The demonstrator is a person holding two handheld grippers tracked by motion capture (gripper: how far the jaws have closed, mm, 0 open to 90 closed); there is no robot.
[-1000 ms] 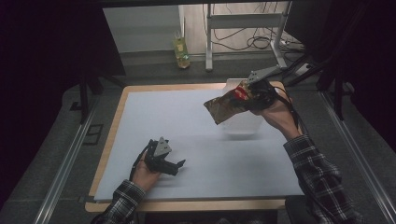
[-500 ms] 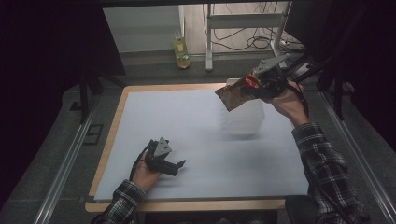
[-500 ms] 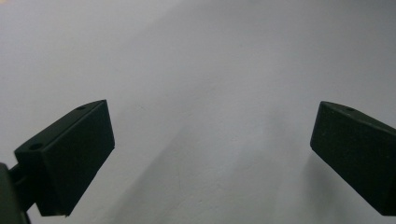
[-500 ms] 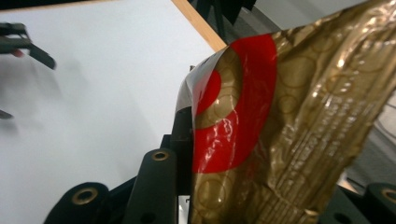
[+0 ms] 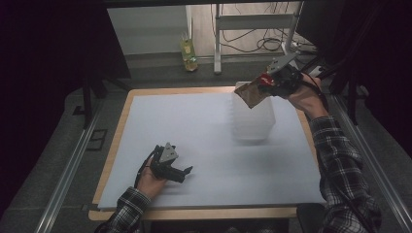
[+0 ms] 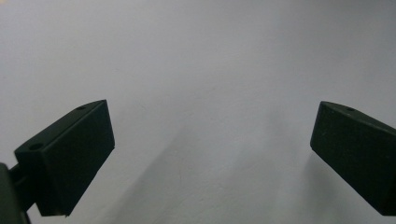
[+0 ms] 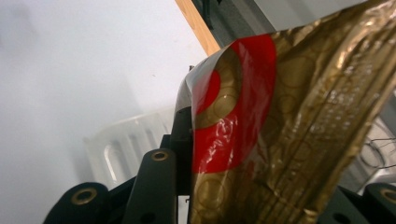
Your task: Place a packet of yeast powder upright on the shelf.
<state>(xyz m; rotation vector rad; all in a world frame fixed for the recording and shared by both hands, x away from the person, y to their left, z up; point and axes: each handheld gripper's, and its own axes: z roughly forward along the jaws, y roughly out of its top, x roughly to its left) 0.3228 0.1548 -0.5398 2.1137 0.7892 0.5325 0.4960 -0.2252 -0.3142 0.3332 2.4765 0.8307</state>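
Observation:
A gold foil packet with a red mark (image 5: 251, 93) (image 7: 299, 130) hangs in the air over the far right of the table, above a white ribbed plastic container (image 5: 252, 116) (image 7: 128, 149). My right gripper (image 5: 274, 80) is shut on the packet's end. Near the front left, my left gripper (image 5: 182, 172) rests low on the white table cover (image 5: 194, 126), its two black fingers (image 6: 70, 158) wide apart and open, with nothing between them.
The table's wooden edge (image 5: 194, 213) frames the white cover. A yellow-green bottle (image 5: 189, 54) stands on the floor beyond the far edge, near a metal stand with cables (image 5: 252, 29). Metal rails (image 5: 68, 170) run along both sides.
My right gripper has carried the packet up and to the right, toward the far right corner above the container. The left gripper has stayed where it was.

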